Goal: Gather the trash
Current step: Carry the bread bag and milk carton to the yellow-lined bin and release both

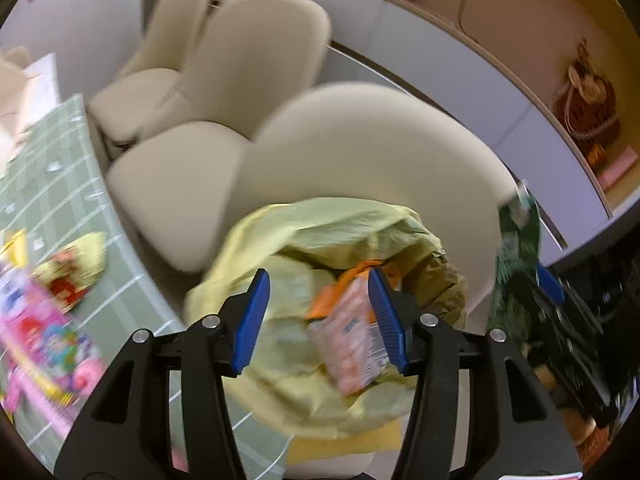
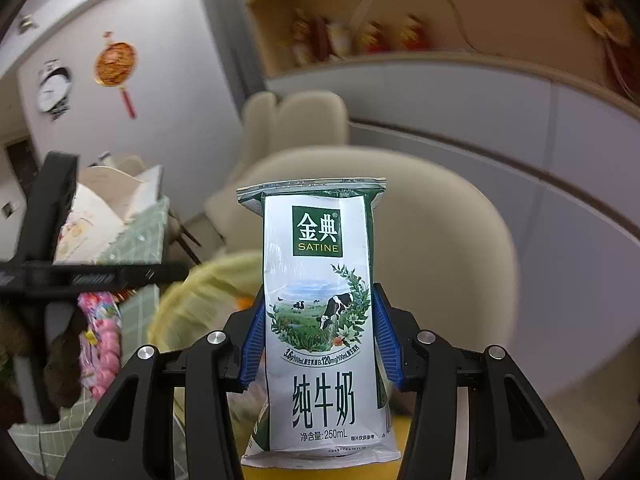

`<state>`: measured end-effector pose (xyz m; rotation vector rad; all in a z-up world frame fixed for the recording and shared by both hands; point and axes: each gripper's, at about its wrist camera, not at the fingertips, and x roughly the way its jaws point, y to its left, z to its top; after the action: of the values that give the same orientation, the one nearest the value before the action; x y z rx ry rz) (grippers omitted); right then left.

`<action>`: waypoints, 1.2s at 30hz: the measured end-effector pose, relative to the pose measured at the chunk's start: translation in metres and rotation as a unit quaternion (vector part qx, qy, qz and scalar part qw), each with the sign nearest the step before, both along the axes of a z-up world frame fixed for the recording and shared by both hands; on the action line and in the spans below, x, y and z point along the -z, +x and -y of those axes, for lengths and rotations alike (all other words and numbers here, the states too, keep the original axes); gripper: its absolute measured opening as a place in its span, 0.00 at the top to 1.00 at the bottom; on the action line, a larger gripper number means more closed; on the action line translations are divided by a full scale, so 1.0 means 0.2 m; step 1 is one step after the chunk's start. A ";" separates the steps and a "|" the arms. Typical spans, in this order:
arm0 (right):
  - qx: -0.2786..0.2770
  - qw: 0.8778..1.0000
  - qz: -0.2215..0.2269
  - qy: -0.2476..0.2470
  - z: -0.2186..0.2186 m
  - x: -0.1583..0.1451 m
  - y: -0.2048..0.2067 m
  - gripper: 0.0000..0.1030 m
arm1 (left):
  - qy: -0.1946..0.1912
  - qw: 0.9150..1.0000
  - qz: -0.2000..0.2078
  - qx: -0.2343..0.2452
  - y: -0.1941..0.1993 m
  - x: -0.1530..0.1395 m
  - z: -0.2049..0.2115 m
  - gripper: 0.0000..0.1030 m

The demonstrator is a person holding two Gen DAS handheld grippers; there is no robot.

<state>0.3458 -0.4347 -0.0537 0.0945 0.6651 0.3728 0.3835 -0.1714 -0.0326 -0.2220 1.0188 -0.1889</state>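
The right gripper [image 2: 320,332] is clamped on a milk carton [image 2: 320,320], its blue pads pressed against the carton's two narrow sides. The carton stands upright between the fingers, long axis running along them, its sealed top flap farthest from the tool.

Beyond and below the carton, to its left, lies the yellow-green trash bag [image 2: 200,300]; only part of its crumpled rim shows, and it is blurred. The bag sits in front of a beige chair [image 2: 440,260].

The left gripper [image 1: 318,316] stands spread directly over the same trash bag [image 1: 320,232], pinching nothing. An orange snack wrapper [image 1: 352,336] lies loose in the bag's mouth, just beside the right-hand pad; whether it touches that pad cannot be told. To this tool's left, a green checked table [image 1: 60,184] carries more wrappers [image 1: 76,268].

Judgement: the carton is the next item for deposit. The right hand must carry it forward, leftward and down to the opening, then release. The left hand is nearer the bag, but empty.
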 end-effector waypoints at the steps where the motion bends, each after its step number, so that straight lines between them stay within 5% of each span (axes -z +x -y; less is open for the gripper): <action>1: -0.016 1.000 0.024 0.003 -0.05 0.00 0.01 0.55 | 0.001 1.000 0.002 -0.010 -0.05 -0.02 -0.02 0.53; 6: -0.021 0.993 0.112 0.010 -0.21 0.02 0.05 0.55 | 0.022 0.999 0.003 -0.050 -0.31 -0.05 -0.08 0.53; 12: -0.018 0.999 0.048 -0.016 -0.30 0.12 0.14 0.55 | 0.027 0.993 -0.024 -0.111 -0.53 0.02 -0.23 0.53; 18: -0.014 0.994 -0.098 -0.046 -0.33 0.32 0.19 0.55 | 0.020 0.988 -0.040 -0.149 -0.68 0.05 -0.37 0.53; 27: -0.011 0.983 -0.157 -0.089 -0.36 0.42 0.20 0.55 | 0.014 0.986 -0.032 -0.165 -0.80 0.02 -0.46 0.53; 36: 0.035 0.992 -0.112 -0.050 -0.29 0.25 0.05 0.43 | 0.013 0.983 -0.011 -0.185 -1.00 -0.06 -0.64 0.51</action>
<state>0.3564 -0.3762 -0.1031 0.0639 0.8988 0.2634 0.1839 -0.0428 -0.0206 -0.3856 0.9836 0.1654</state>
